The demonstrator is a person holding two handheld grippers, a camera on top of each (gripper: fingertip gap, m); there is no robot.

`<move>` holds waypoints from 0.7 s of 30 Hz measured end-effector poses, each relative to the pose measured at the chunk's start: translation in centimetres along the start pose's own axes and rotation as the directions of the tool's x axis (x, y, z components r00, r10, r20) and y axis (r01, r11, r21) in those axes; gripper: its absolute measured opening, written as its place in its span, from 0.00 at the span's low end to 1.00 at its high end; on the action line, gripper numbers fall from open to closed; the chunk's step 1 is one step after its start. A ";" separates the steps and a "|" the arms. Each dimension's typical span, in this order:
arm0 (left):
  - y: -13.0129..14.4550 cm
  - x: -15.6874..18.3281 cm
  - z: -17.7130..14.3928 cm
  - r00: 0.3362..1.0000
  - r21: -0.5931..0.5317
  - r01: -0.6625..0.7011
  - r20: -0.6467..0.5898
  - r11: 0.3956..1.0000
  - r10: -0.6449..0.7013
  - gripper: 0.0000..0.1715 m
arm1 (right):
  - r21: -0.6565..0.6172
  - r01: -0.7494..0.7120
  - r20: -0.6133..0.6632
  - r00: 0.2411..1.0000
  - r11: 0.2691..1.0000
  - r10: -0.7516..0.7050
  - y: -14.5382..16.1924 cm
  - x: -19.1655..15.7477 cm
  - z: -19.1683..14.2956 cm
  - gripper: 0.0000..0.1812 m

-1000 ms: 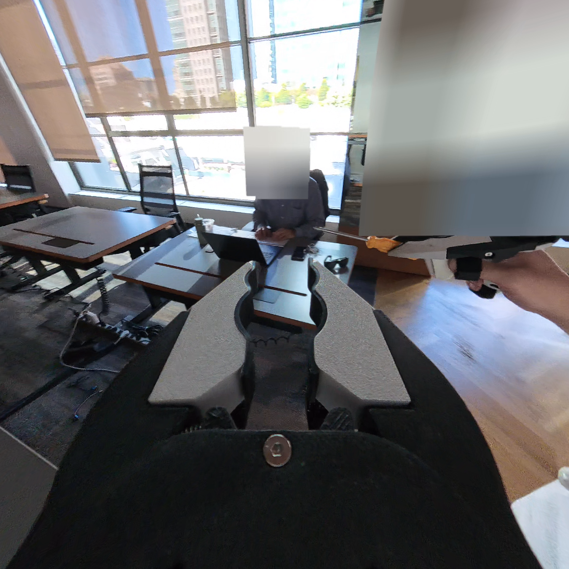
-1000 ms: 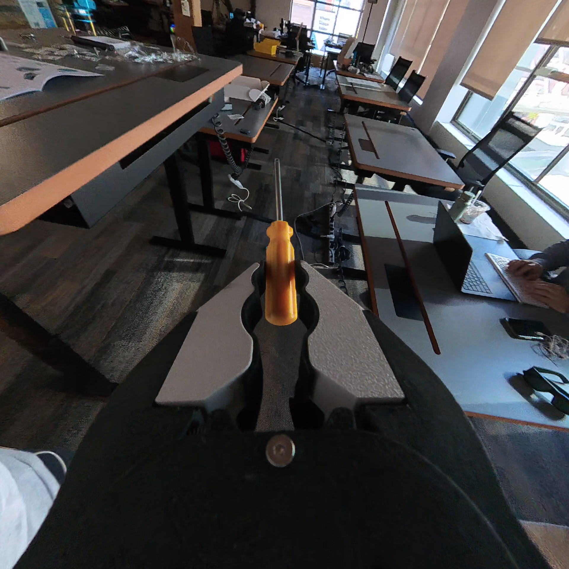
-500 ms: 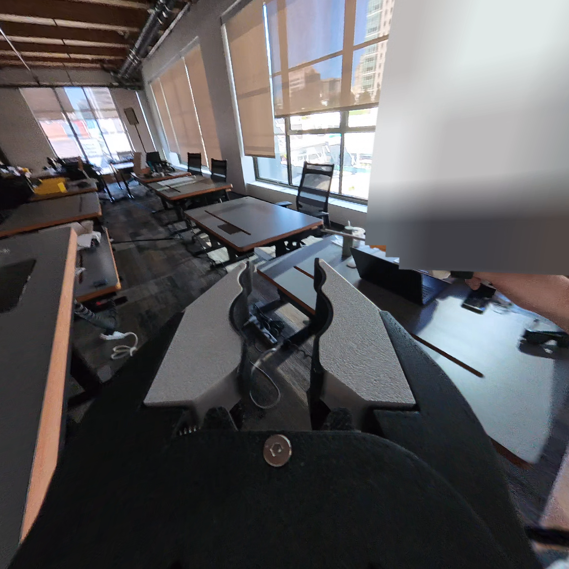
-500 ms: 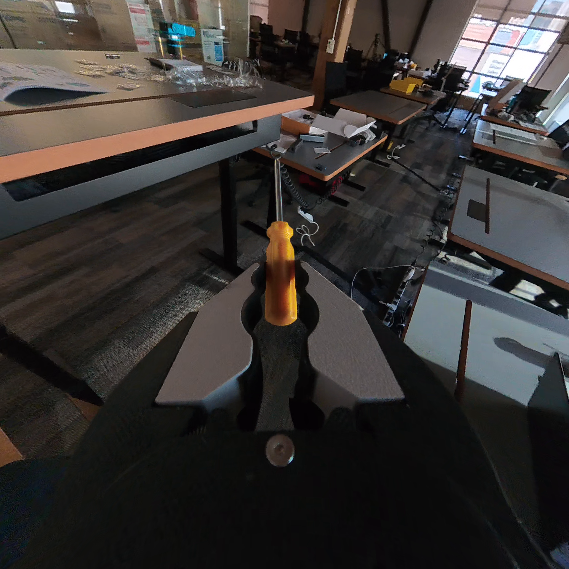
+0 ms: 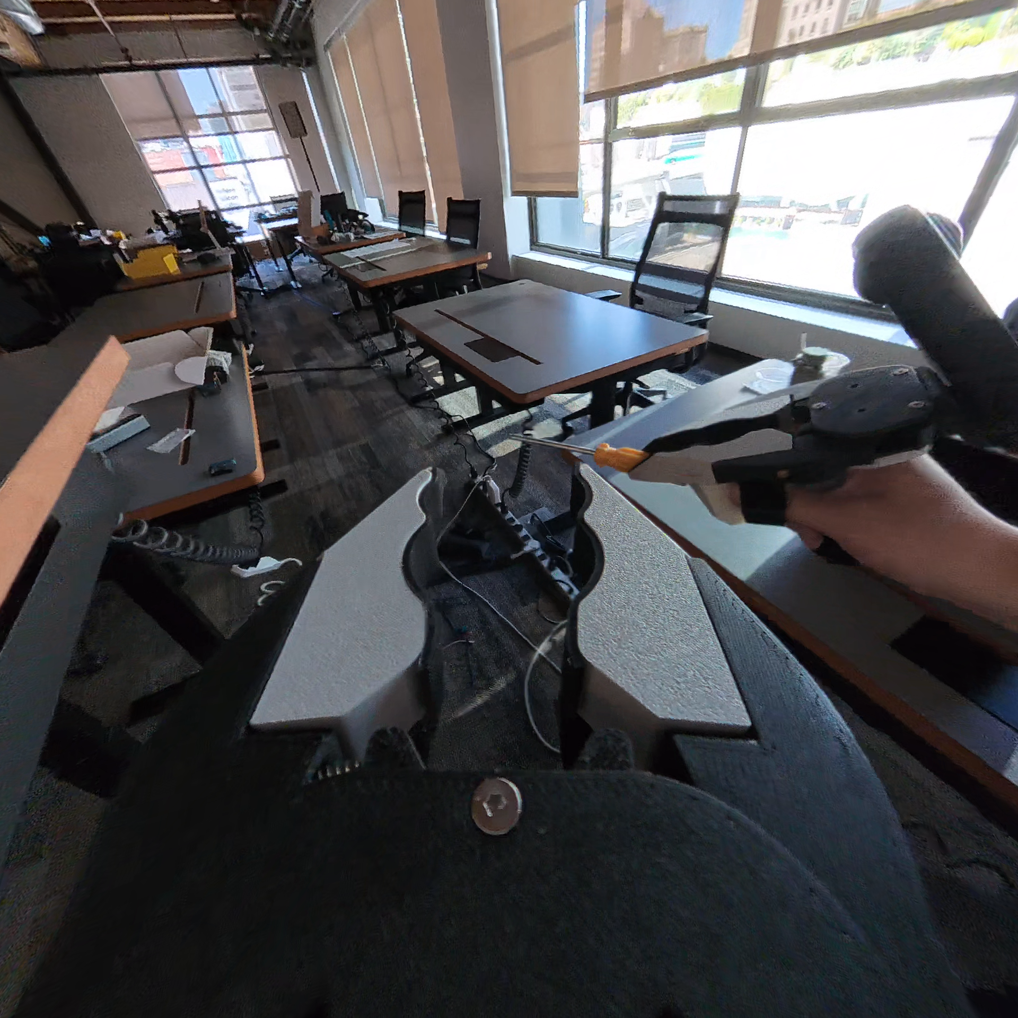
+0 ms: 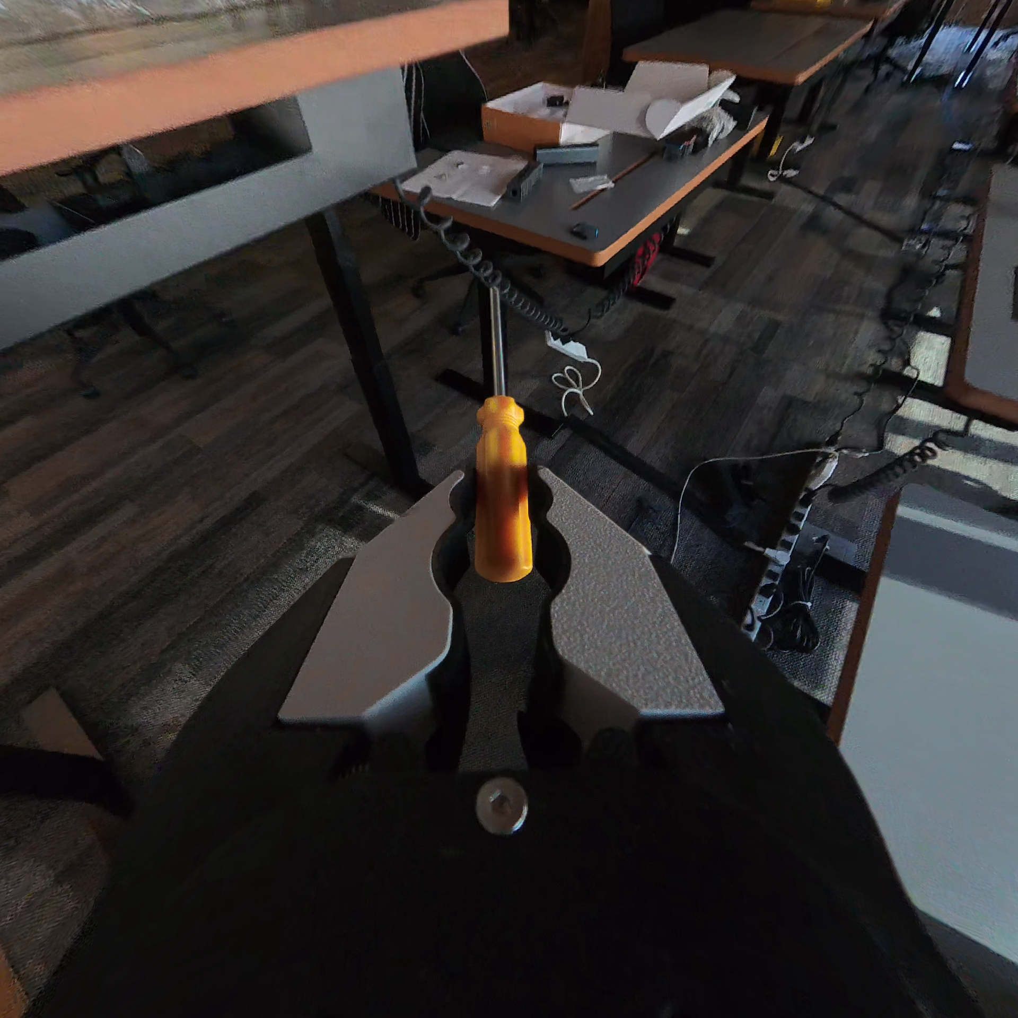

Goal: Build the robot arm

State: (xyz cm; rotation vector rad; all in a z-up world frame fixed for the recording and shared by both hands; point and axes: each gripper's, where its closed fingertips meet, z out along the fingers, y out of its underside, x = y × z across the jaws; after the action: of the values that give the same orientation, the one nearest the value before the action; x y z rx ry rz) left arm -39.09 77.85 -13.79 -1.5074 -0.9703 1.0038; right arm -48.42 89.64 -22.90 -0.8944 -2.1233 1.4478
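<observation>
We see the right gripper [image 6: 501, 485] clamped on an orange-handled screwdriver [image 6: 502, 512], fingers [image 6: 600, 551] narrow, pinching the handle approx. mid-length, butt end sitting in the gap betw. them. Metal shaft [image 6: 497, 341] runs straight fwd, away from the gripper, tip lost against a black coiled cable [image 6: 485, 264] in the bkgd. Beyond the screwdriver: a low desk [image 6: 633, 220] w/ an open cardboard box [image 6: 529, 118], papers & small parts on it; nearer the screwdriver, left of it, a taller desk w/ an orange edge [image 6: 220, 93]. Dark wood-look floor [image 6: 165, 468] under the screwdriver.

In the left wrist view we see the left gripper [image 5: 501, 485] w/ fingers [image 5: 363, 606] apart, a moderate gap, nothing betw. them, only floor & a power strip [image 5: 523, 540] far below. Right of it, the other gripper w/ the screwdriver [image 5: 617, 456] shows, held by a person's hand [image 5: 903, 529], shaft pointing left, just above the left gripper's right fingertip; touching or not, we can't tell. Behind the screwdriver: a dark desk [image 5: 551, 341], a mesh chair [image 5: 677, 264] & big windows [image 5: 826, 182].
</observation>
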 end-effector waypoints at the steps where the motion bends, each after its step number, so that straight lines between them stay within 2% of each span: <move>1: 1.2 -1.1 1.7 0.999 0.001 -0.019 0.032 1.000 0.019 0.27 | -0.011 -0.003 -0.002 1.000 1.000 0.003 0.9 1.0 2.5 0.10; 5: 7.7 -5.1 8.5 0.988 0.049 -0.080 0.138 0.996 0.072 0.28 | -0.001 -0.054 0.010 0.998 0.999 0.054 5.9 4.7 13.5 0.10; 8: 14.5 -7.7 13.1 0.987 0.074 -0.041 0.158 0.996 0.029 0.28 | -0.046 -0.110 0.024 0.993 0.993 0.111 12.5 6.2 22.3 0.10; 11: 23.0 -10.3 16.5 0.982 0.069 -0.017 0.189 0.997 0.004 0.28 | -0.075 -0.134 0.008 0.991 0.988 0.135 20.6 7.1 30.4 0.10; 14: 30.8 -12.2 17.8 0.972 0.065 0.010 0.234 0.998 -0.025 0.28 | -0.105 -0.170 -0.007 0.985 0.980 0.170 29.6 7.0 38.1 0.09; 16: 35.1 -13.2 17.7 0.966 0.080 0.077 0.243 0.994 -0.094 0.28 | -0.131 -0.158 -0.010 0.987 0.979 0.158 35.6 6.2 42.7 0.09; 21: 42.9 -15.4 16.0 0.959 0.080 0.109 0.255 0.991 -0.126 0.28 | -0.256 -0.161 -0.005 0.986 0.953 0.165 49.9 2.5 52.0 0.10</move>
State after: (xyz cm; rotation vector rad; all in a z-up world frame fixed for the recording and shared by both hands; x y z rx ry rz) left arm -55.96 62.39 -56.38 -1.2681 -1.1859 1.1549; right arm -70.53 69.67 -88.62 -1.1809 -2.3325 1.2767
